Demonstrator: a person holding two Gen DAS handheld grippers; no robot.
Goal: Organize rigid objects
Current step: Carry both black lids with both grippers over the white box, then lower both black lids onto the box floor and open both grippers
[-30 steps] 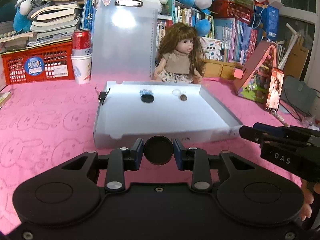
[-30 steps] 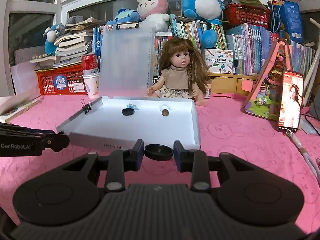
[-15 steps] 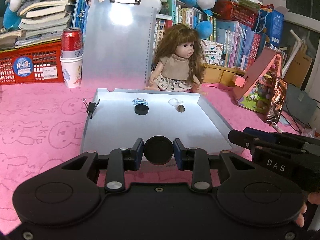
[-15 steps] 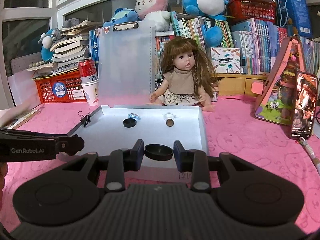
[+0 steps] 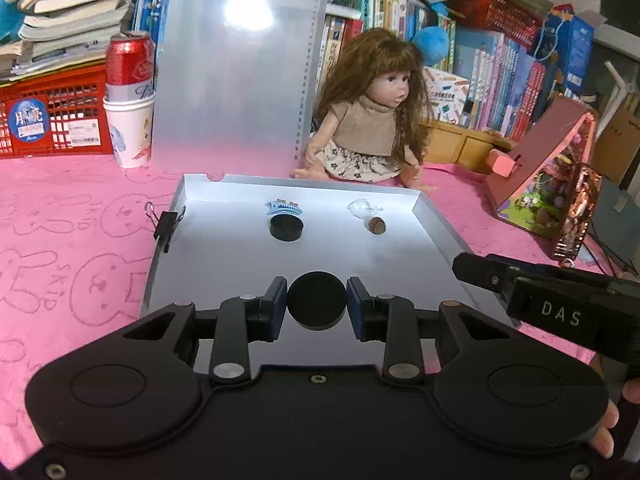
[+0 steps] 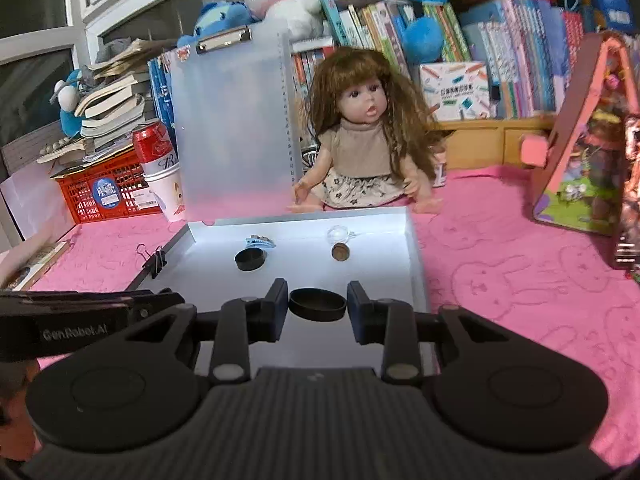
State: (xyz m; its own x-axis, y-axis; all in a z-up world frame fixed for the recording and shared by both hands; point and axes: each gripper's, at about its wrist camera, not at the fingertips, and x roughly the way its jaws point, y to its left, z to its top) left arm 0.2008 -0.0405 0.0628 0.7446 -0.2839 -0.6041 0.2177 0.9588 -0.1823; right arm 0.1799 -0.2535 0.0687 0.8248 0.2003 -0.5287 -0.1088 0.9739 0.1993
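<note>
The left gripper holds a black round lid on edge, its flat face toward the camera, the fingers pinching it from both sides. The right gripper holds a shallow black cup level, open side up, again clamped at the sides. Both hover over the near part of the open white tray, which lies on the pink counter.

The step in hand looks like setting these two pieces down in the tray. To do it well, I judge each should be lowered until it nearly meets the floor before the fingers part; the lid, standing on edge, may roll if let go high, so tipping it flat first would help.

Farther back in the tray lie another black cup, a blue hair clip just behind it, a brown nut and a clear dome beside that. The near half is bare, giving room. The raised side walls and the binder clip on the left rim are the edges to mind, and the two grippers sit close together
</note>
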